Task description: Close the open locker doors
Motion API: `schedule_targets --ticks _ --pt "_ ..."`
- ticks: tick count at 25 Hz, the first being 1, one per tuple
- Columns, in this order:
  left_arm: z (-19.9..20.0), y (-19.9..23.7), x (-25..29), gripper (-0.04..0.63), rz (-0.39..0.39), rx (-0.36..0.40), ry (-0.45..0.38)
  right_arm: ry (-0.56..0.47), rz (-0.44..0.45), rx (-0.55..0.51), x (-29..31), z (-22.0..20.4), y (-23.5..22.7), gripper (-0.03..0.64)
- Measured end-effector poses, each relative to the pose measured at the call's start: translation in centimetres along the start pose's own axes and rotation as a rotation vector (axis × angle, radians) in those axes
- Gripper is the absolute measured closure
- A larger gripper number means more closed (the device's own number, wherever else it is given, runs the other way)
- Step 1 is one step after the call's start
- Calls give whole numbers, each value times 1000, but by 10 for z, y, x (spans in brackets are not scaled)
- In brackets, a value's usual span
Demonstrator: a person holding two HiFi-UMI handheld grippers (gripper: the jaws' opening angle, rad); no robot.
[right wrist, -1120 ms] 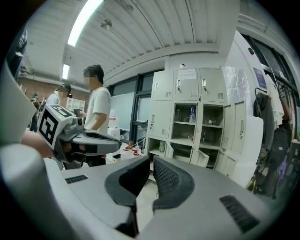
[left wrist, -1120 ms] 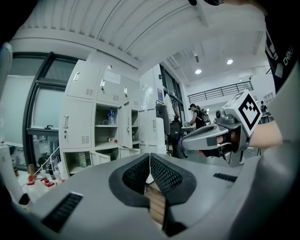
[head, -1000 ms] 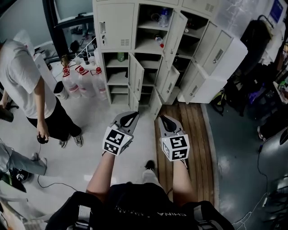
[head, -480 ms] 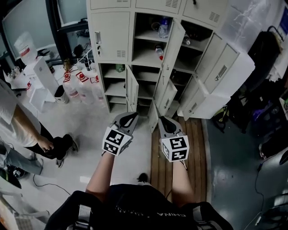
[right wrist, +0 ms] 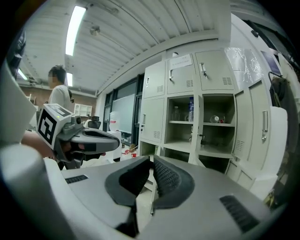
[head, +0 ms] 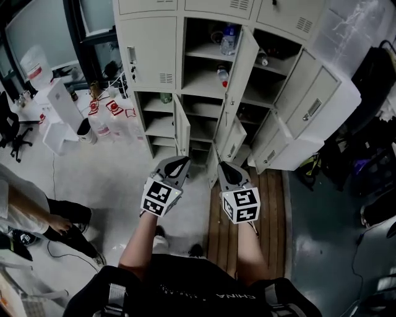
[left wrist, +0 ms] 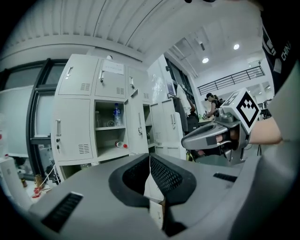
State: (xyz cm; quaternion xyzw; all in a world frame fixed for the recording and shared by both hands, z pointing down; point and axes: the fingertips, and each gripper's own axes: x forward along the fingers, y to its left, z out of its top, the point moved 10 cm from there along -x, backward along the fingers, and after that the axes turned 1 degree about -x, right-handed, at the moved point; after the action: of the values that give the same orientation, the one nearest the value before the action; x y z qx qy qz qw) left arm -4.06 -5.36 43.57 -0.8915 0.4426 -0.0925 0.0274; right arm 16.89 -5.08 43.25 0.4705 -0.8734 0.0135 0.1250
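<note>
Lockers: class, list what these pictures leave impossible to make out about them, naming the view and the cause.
1. Top row: head view, cut off by the upper edge.
2. Bottle label: head view, too small.
3. Bottom compartments: head view, dark, partly behind open doors.
4. Those compartments again: left gripper view, hidden behind the left tool.

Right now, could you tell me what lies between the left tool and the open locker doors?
Only bare pale floor; the head view shows nothing between the left tool and the open locker doors.
</note>
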Motion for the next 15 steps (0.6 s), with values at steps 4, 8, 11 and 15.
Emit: schedule_targets --ticks 4,8,11,15 --pt "-5 30 18 574 -36 1 -2 3 -35 9 29 6 -5 569" --pt "-7 72 29 573 -65 9 -7 6 -66 2 64 20 2 569" --pt "-4 104 36 574 -86 24 -18 0 -91 1 92 32 7 569" --pt "-6 144 42 573 -110 33 -27 -8 -115 -6 128 45 17 569"
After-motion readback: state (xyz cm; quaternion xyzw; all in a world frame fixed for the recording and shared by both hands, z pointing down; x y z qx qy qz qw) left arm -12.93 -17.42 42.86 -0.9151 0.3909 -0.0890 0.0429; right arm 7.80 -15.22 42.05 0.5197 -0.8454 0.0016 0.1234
